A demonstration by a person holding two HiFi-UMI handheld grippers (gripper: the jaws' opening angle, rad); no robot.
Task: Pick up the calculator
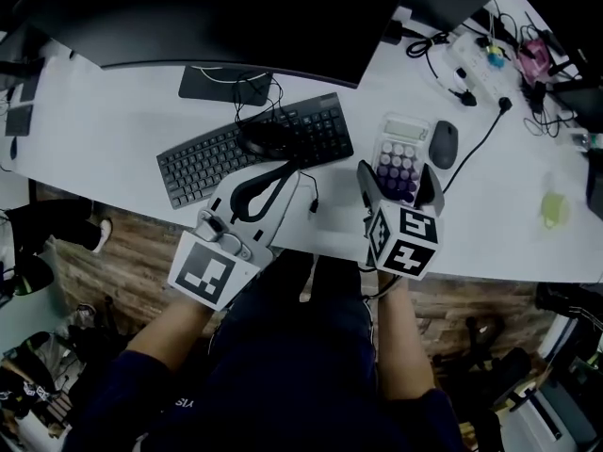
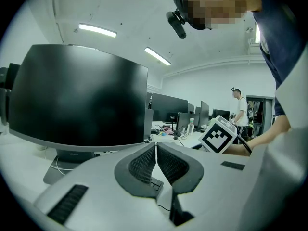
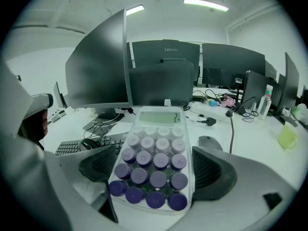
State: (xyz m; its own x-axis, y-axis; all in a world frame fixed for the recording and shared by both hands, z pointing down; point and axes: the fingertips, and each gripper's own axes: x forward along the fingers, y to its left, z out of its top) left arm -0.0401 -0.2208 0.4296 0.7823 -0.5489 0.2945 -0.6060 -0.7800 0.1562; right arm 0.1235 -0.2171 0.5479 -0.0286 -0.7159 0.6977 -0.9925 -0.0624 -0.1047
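Plainly, the right gripper (image 3: 154,153) stands wide, one ribbed pad against each long side of the calculator (image 3: 155,121), grasping its near end with the purple keys toward the camera and the display at the far end. The left gripper (image 2: 156,148) is clenched, its pads meeting at the tips with nothing between them, and it points toward the far curved monitor (image 2: 77,95). The calculator lies on the white desk (image 1: 113,130), right of the black keyboard (image 1: 217,158) and just left of a grey mouse (image 1: 443,144); a power strip (image 1: 476,73) with tangled cables sits at the far right. Strip lights (image 2: 97,30) line the ceiling, and another person (image 2: 239,107) stands far off. Both forearms reach forward over the desk's near edge, the left forearm (image 1: 170,332) angled inward and the right forearm (image 1: 403,332) nearly straight.
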